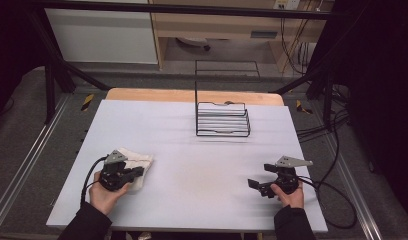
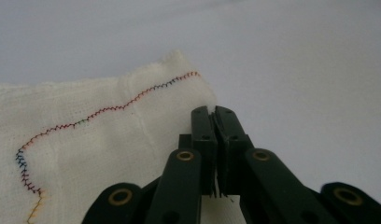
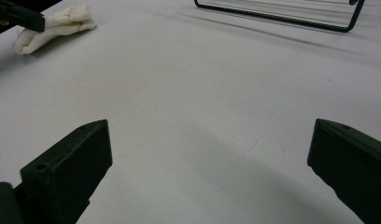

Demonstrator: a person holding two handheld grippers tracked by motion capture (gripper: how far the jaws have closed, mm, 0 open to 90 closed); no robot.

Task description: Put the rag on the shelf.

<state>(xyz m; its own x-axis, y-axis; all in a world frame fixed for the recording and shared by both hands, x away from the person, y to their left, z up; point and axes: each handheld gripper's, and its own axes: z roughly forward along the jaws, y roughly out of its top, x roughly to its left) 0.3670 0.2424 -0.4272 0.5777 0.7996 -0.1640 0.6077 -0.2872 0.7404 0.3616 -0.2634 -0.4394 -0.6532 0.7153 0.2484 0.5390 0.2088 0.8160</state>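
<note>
A cream cloth (image 1: 138, 161) with a multicoloured stitched hem lies bunched at the table's front left. My left gripper (image 1: 140, 172) is on its right edge, jaws together. In the left gripper view the cloth (image 2: 95, 140) spreads to the left and a sliver of its edge is pinched between the shut jaws of the left gripper (image 2: 213, 112). My right gripper (image 1: 252, 184) rests at the front right, pointing left, with nothing in it. Its own view shows the right gripper (image 3: 210, 135) wide open over bare table, with the cloth (image 3: 53, 25) and the left gripper (image 3: 20, 16) far off at the top left.
A black wire rack (image 1: 223, 120) stands at the back middle of the white table (image 1: 202, 160); its base (image 3: 282, 16) crosses the top of the right gripper view. Cables trail from both grippers. Metal frame posts flank the table.
</note>
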